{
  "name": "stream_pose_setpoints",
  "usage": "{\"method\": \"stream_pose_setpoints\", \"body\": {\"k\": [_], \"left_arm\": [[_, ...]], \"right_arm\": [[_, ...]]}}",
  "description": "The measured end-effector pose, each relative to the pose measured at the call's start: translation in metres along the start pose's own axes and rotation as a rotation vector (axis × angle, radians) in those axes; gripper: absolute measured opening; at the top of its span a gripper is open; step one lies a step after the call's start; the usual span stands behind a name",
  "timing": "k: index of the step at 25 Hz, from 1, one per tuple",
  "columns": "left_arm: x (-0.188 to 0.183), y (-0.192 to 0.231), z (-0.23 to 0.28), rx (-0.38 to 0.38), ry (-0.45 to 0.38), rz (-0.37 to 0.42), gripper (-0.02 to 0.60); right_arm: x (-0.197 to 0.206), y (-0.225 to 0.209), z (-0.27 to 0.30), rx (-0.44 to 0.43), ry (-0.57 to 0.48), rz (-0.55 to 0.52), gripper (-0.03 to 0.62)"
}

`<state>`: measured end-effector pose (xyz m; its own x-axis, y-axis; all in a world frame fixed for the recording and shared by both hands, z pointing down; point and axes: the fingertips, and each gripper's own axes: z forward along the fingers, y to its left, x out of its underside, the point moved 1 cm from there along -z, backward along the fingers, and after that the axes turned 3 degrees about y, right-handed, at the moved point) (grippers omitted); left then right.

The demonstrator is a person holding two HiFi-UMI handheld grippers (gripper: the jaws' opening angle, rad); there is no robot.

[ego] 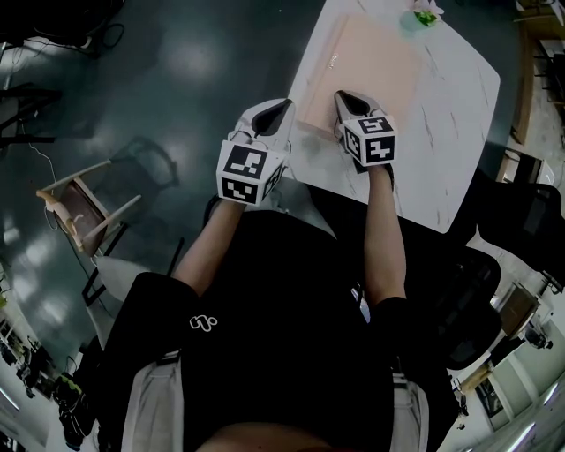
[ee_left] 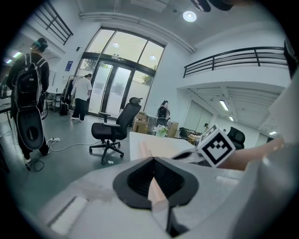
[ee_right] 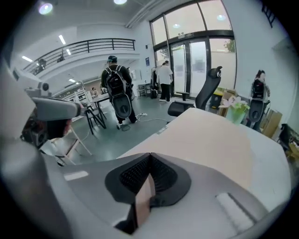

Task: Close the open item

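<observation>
Item: peach flat card folder [ego: 371, 71] on white marbled tabletop [ego: 450, 115], long axis running straight ahead of the fingers. Left gripper [ego: 281, 106] and right gripper [ego: 342, 97]: fingers pressed together, each pinching the folder's near edge.

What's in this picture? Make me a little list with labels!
Table: white table
On it: peach folder; a green thing at the far edge
Left gripper: shut on the folder's edge
Right gripper: shut on the folder's near edge
Floor: wooden chair to the left
</observation>
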<state>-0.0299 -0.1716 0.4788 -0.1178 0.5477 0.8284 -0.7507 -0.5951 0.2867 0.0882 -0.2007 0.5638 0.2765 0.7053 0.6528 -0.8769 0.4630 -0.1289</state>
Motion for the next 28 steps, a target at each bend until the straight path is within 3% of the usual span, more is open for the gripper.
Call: {"method": "stream_pose_setpoints", "body": {"k": [3,11,22,28], "left_arm": [[-0.001,0.003,0.002,-0.005,0.004,-0.003,0.000],[0.005,0.000,0.011,0.020,0.035,-0.003,0.000],[0.004,-0.002,0.020,0.046,0.052,-0.001,0.000],[-0.005,-0.001,0.021,0.047,0.039,0.007,0.000]], "right_arm": [[-0.015,-0.024,0.009,0.070,0.004,-0.028,0.003],[-0.032,-0.045,0.034,0.154,0.042,-0.074,0.003],[-0.031,-0.046,0.047,0.141,0.111,-0.138,0.003],[-0.041,-0.049,0.034,0.172,0.048,-0.116,0.003]]}}
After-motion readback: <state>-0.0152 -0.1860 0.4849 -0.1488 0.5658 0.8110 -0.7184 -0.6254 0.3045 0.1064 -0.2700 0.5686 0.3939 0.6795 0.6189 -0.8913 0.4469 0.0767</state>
